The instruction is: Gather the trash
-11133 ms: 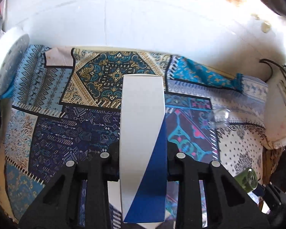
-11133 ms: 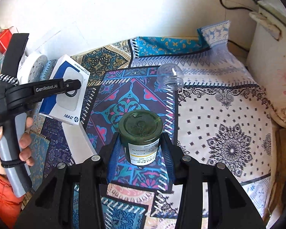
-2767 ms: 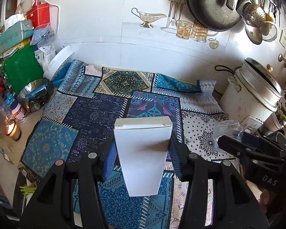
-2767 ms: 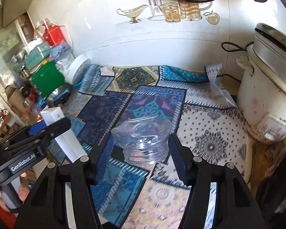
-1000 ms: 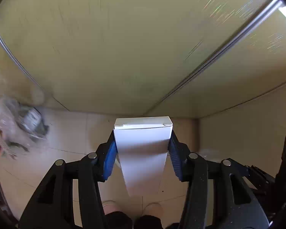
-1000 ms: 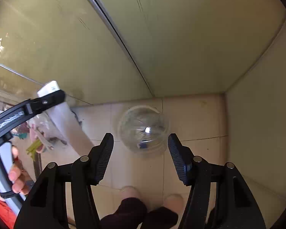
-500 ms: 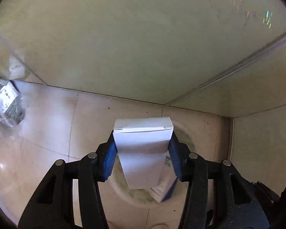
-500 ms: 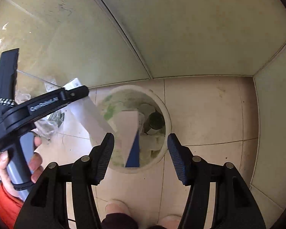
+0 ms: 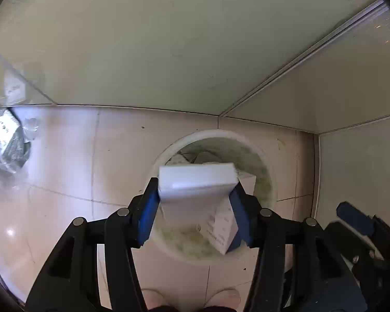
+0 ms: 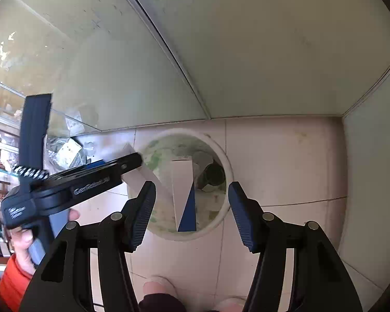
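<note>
From my left wrist view I am looking steeply down, and the left gripper (image 9: 196, 202) stands over the round white bin (image 9: 166, 153) on the tiled floor (image 9: 65, 156). Its jaws are opening: the white box (image 9: 195, 182) sits between the blue pads (image 9: 147, 215), tilted and blurred, and I cannot be sure whether the pads press on it at all. Below and to the right of it, a second carton with small print (image 9: 222, 230) lies inside the bin.

My right gripper (image 10: 191, 209) also points steeply down, just this side of the bin (image 10: 227, 166); its fingers stand apart with nothing between them. Through the gap I see a white and blue carton (image 10: 183, 197) leaning inside the bin, a dark jar (image 10: 214, 175) beside it toward the far wall, and greenish staining on the bin's inner wall.

In the right wrist view my left hand (image 10: 23, 241) grips the tool's grey handle at the lower left, an orange sleeve (image 10: 11, 280) under it, with the tool reaching in sideways so that the white box (image 10: 139, 175) hangs over the bin's near left rim.

Two toes of my footwear (image 10: 157, 284) show at the bottom edge. Farther left on the floor lies a crumpled clear bag with packets (image 10: 67, 153). Beyond the bin rise pale green cabinet panels (image 10: 273, 52) meeting in a corner.
</note>
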Motion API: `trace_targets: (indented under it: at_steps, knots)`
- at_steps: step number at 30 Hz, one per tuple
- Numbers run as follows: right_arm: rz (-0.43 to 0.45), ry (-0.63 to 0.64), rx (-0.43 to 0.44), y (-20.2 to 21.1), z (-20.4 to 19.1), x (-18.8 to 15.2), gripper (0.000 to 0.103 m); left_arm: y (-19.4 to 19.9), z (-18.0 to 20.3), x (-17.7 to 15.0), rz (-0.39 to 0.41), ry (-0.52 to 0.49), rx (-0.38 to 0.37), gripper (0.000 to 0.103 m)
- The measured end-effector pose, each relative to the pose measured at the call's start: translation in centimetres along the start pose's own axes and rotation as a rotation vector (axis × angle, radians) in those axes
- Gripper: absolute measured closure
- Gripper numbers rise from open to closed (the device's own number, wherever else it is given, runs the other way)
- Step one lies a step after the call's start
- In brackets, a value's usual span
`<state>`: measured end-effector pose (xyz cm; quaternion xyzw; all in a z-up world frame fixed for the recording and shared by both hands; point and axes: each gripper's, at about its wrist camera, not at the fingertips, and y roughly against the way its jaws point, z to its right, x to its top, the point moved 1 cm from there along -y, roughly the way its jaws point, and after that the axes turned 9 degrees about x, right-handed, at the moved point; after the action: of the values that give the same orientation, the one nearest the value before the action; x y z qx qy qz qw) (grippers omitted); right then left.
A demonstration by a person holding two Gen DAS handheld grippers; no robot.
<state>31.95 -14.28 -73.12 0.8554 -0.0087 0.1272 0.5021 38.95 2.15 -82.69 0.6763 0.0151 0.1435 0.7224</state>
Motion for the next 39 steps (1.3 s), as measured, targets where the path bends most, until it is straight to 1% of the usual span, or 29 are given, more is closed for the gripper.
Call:
trace_targets:
  at_steps: [3,5,8,11,17,20,23,27,30,32,35,38,39]
  knots:
    - [0.002,0.002,-0.004,2.2,-1.1,0.4,0.049,3.4,-0.3,-0.5,0.008,0.006,0.014,0.051]
    - [0.007,0.01,-0.011,4.7,-2.5,0.7,0.049,6.3,-0.5,-0.8,0.022,0.006,0.027,0.051]
    - [0.021,0.019,-0.008,9.0,-4.3,1.2,0.049,11.6,-0.4,-1.2,0.048,0.007,0.045,0.051]
    - [0.043,0.033,-0.012,14.4,-6.7,1.7,0.049,17.5,-0.2,-1.8,0.076,-0.003,0.048,0.051]
    - [0.124,0.065,-0.006,26.5,-11.5,2.8,0.049,31.6,1.6,-2.5,0.191,-0.042,0.059,0.051]
    - [0.185,0.09,-0.009,33.5,-14.1,3.1,0.049,39.5,2.9,-2.6,0.274,-0.059,0.066,0.051]
    - [0.254,0.119,-0.009,40.2,-16.1,3.4,0.049,47.1,4.0,-2.7,0.365,-0.066,0.055,0.051]
    - [0.381,0.164,-0.009,48.6,-19.0,3.5,0.049,57.7,5.4,-3.4,0.524,-0.057,0.044,0.049]
    - [0.496,0.2,-0.006,54.8,-21.1,3.0,0.049,64.8,6.0,-4.5,0.646,-0.031,0.026,0.045]
    - [0.578,0.224,0.008,58.1,-22.2,2.4,0.049,69.0,6.4,-5.7,0.722,-0.02,0.022,0.042]
    - [0.672,0.255,0.024,62.5,-24.2,1.2,0.049,74.9,7.2,-7.7,0.83,-0.02,0.045,0.039]
    - [0.738,0.288,0.041,65.2,-25.8,0.4,0.049,79.3,7.3,-9.7,0.904,-0.013,0.041,0.034]
    - [0.753,0.299,0.045,65.3,-26.8,0.7,0.049,80.5,7.4,-10.2,0.924,-0.01,0.04,0.033]
